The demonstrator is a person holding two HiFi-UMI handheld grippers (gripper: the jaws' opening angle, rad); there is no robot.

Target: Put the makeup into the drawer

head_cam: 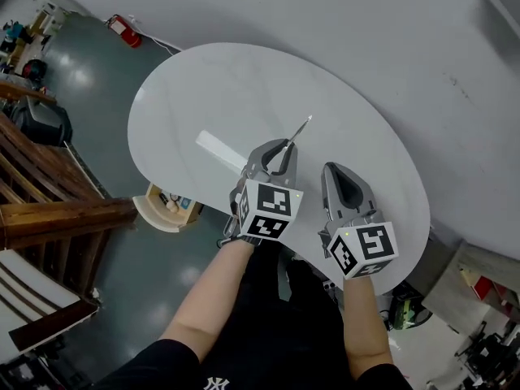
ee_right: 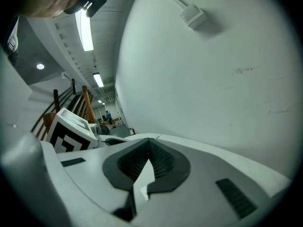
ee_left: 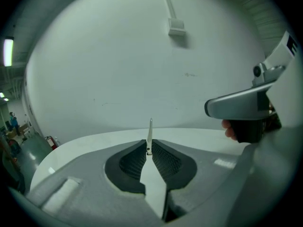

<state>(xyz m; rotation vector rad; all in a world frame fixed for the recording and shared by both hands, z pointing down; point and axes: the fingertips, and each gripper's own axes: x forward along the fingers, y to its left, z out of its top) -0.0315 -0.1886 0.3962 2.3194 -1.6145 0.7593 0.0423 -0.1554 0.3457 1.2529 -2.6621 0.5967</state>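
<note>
A thin silver makeup tool (head_cam: 299,128) sticks out forward from my left gripper (head_cam: 286,146), which is shut on its lower end above the white table (head_cam: 357,128). In the left gripper view the tool (ee_left: 150,129) stands upright between the closed pads of my left gripper (ee_left: 149,148). My right gripper (head_cam: 335,169) hovers just to the right, shut with nothing in it; its pads meet at the tip (ee_right: 150,148). A beige rounded drawer (head_cam: 166,205) stands open under the table's left edge, with small items inside.
A flat white strip (head_cam: 219,149) lies on the table left of the left gripper. Wooden stair rails (head_cam: 49,210) are at the left and a red extinguisher (head_cam: 126,32) on the floor. A grey wall (ee_left: 142,56) rises behind the table.
</note>
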